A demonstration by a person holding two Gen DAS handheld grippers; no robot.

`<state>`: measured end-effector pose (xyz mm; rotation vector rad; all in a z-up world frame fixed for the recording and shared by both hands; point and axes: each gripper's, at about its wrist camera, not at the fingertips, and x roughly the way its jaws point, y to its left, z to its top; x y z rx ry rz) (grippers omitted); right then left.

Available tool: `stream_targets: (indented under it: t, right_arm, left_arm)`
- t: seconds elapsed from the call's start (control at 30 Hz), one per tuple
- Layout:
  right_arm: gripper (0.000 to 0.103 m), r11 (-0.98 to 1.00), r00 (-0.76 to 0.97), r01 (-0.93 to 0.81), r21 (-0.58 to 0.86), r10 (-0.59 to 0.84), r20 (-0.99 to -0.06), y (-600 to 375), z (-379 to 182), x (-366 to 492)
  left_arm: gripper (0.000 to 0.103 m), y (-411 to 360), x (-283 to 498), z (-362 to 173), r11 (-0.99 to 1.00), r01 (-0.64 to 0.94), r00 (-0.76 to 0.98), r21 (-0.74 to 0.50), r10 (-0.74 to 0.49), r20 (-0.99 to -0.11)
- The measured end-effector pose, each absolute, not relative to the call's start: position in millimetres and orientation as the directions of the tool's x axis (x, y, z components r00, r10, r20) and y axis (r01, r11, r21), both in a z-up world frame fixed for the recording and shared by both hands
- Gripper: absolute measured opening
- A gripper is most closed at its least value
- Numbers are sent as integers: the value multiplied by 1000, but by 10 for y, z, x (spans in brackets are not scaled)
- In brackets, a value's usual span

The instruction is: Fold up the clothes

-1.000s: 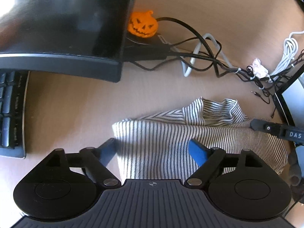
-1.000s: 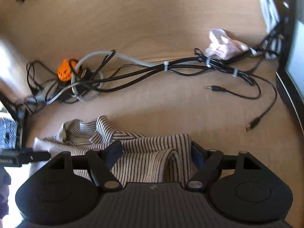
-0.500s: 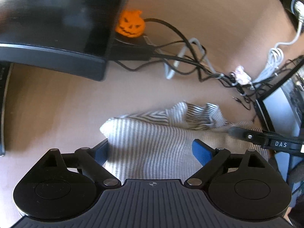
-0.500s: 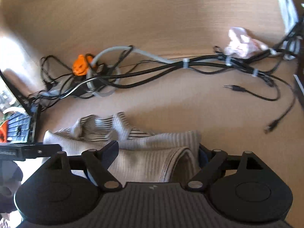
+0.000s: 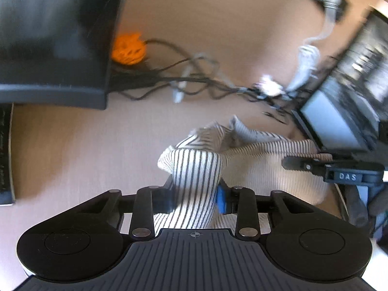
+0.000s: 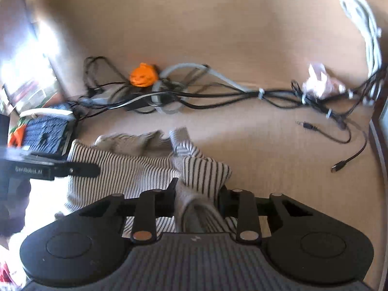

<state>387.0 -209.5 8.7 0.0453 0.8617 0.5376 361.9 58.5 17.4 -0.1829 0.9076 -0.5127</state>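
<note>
A black-and-white striped garment (image 5: pixel 245 155) lies bunched on the wooden desk; it also shows in the right wrist view (image 6: pixel 135 167). My left gripper (image 5: pixel 195 198) is shut on the garment's left edge, a fold pinched between its blue pads. My right gripper (image 6: pixel 197 197) is shut on the garment's right edge, cloth bunched between its fingers. Each gripper's finger shows from the side in the other's view: the right one (image 5: pixel 315 167) and the left one (image 6: pixel 60 169).
A black monitor (image 5: pixel 53 38) stands at the back left, a keyboard (image 6: pixel 46 133) beside it. An orange pumpkin figure (image 6: pixel 143 75) and a tangle of cables (image 6: pixel 218 94) lie along the back. A laptop (image 5: pixel 339 121) sits at the right. A crumpled tissue (image 6: pixel 320 82) lies among the cables.
Both grippers have closed on the garment's side edges and pulled it up off the desk. The cloth between them has bunched. Both views have tilted and swung.
</note>
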Motion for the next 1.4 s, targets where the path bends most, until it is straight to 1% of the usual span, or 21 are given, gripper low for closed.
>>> stream_targets:
  t: [0.07,0.2,0.3,0.37,0.43,0.57,0.7,0.8,0.93,1.0,1.03,1.07,1.1,1.13,1.17,1.23,1.33,1.4]
  right_arm:
    - [28,857,532,-473,205,464,-708,-2083,217,3576]
    - [28,830,509,-542,131,449,-735,-2059,350,2950]
    - [28,807,483,-590,43,395,-781,-1996,253,2448]
    - [28,796,474,-605,-27,334,-815,-1936,102,2153]
    - [29,782,500,-613,-115,271,-823,-1889,-44,1912]
    - [32,740,614,-601,-301,187,-767,-1756,-179,1626]
    - [33,739,677,-560,-374,149,-721,-1707,-259,1580]
    - [34,721,727,-532,-444,121,-676,-1689,-330,1720]
    - [35,688,796,-471,-552,63,-601,-1651,-520,2193]
    - [37,690,806,-445,-570,32,-591,-1635,-538,2440]
    - [41,703,796,-447,-553,31,-605,-1666,-491,2491]
    - [48,716,784,-450,-534,31,-620,-1702,-438,2535]
    - [52,731,779,-451,-512,42,-626,-1767,-376,2505]
    - [64,746,774,-451,-490,54,-630,-1835,-312,2468]
    - [73,756,770,-453,-472,65,-635,-1913,-258,2406]
    - [76,785,763,-446,-430,83,-641,-2100,-133,2256]
    - [85,863,769,-389,-321,113,-629,-2386,81,2068]
    - [92,908,777,-354,-225,152,-611,-2475,203,2060]
  left_arm:
    - [35,611,3346,257,854,397,499,-336,-508,-702]
    - [36,650,2781,346,828,488,481,-277,-519,-707]
    - [38,648,2373,272,816,537,465,-216,-499,-731]
    - [42,657,2201,207,812,552,449,-191,-483,-752]
    - [46,668,2069,138,808,563,431,-174,-467,-772]
    - [51,652,2009,-53,818,553,403,-160,-430,-808]
    - [53,650,2088,-160,821,547,411,-161,-431,-803]
    - [53,646,2377,-184,834,535,449,-134,-415,-791]
    - [54,619,2841,-217,860,501,505,-100,-384,-773]
    - [50,609,2937,-181,865,495,507,-82,-364,-781]
    - [50,626,2946,-149,865,497,507,-71,-356,-785]
    - [56,678,2887,-94,861,505,507,-60,-353,-786]
    - [61,741,2806,-31,856,515,506,-53,-353,-786]
    - [72,810,2732,29,854,517,506,-52,-355,-786]
    - [80,886,2667,87,858,510,507,-60,-356,-785]
    - [83,1026,2545,204,869,488,515,-77,-358,-778]
    - [94,1175,2537,361,905,396,563,-155,-373,-737]
    - [94,1192,2666,413,913,342,584,-223,-392,-711]
